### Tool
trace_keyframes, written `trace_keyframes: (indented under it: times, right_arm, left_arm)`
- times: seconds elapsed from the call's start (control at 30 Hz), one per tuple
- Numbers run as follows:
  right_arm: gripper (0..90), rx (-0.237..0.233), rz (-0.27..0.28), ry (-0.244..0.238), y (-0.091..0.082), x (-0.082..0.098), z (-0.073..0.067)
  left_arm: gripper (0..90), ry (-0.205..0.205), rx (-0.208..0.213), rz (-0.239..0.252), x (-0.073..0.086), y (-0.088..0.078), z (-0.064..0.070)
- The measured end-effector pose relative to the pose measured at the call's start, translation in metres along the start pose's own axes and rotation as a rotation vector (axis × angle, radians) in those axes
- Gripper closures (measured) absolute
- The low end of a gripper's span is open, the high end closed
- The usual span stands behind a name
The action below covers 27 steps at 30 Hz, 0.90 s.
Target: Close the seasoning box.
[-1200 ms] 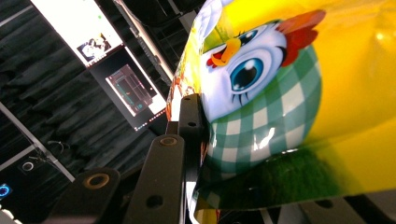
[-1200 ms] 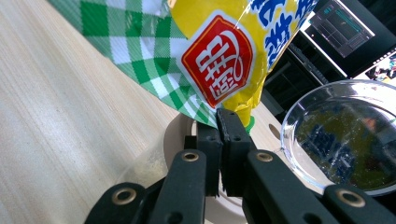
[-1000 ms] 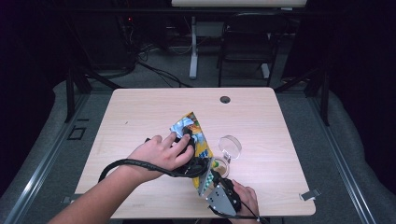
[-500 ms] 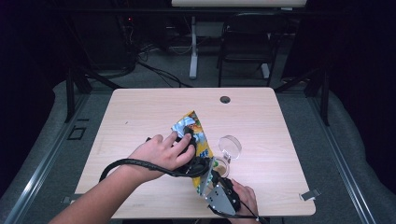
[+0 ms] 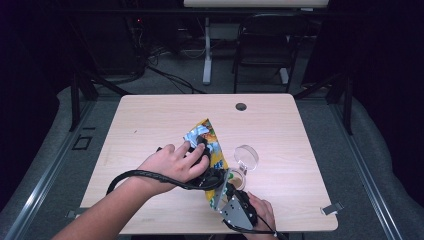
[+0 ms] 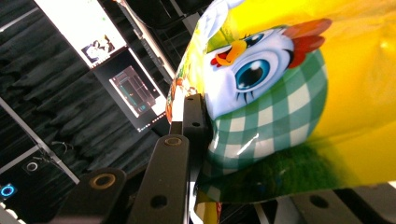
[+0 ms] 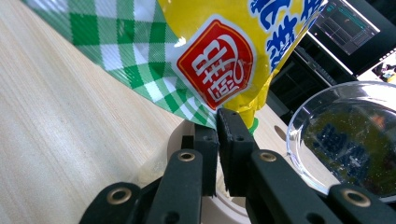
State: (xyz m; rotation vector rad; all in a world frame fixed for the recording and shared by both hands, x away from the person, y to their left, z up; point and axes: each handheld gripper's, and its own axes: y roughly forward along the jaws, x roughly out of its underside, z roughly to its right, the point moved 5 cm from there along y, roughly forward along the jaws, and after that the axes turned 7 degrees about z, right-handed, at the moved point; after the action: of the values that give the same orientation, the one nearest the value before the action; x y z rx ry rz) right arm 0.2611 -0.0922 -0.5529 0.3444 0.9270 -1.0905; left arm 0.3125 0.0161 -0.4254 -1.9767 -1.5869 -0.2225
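The snack bag (image 5: 207, 150) hangs between my two tongs above the middle of the worktop (image 5: 150, 115), a glossy yellow packet with a cartoon chicken and green check — my left tongs (image 5: 202, 145) are clamped on its upper part, having just closed further with the foil between the jaws, and my right tongs (image 5: 222, 192) are nipped narrow on its lower corner, as the right gripper view shows at the seal (image 7: 229, 105). The clear glass bowl (image 5: 246, 156) sits just beside the bag on its right, with a pale round wooden piece (image 5: 239, 179) near my right hand. My worry is the foil: it is slick and thin, and if I pull the two grips apart unevenly the corner could slide out of the right jaws, or the seam could give all at once and scatter whatever is inside across the wood rather than into the bowl. A swing of the bag could also knock the bowl, close as it is. Much is hard to read — my left hand (image 5: 172, 162) covers the middle of the bag from above, I cannot tell whether the packet is already torn, how full it is, or what the wooden piece under my right tongs really is, and the bowl's contents are lost in reflections.
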Motion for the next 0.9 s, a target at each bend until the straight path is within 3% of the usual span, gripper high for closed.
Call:
trace_keyframes:
  times: [0.7,0.77,0.9]
  right_arm:
    - [85.7,-0.006,0.007,0.008,0.0022,-0.0009,-0.0011]
    - [85.7,-0.006,0.006,0.008,0.0022,-0.0009,-0.0011]
    - [85.7,-0.006,0.004,0.004,0.0021,-0.001,-0.001]
  left_arm:
    - [80.4,0.002,-0.005,-0.003,0.0002,-0.001,-0.0013]
    - [80.4,-0.013,-0.007,0.008,-0.0003,-0.0004,-0.001]
    - [80.4,0.007,-0.011,-0.001,-0.0005,-0.001,-0.0028]
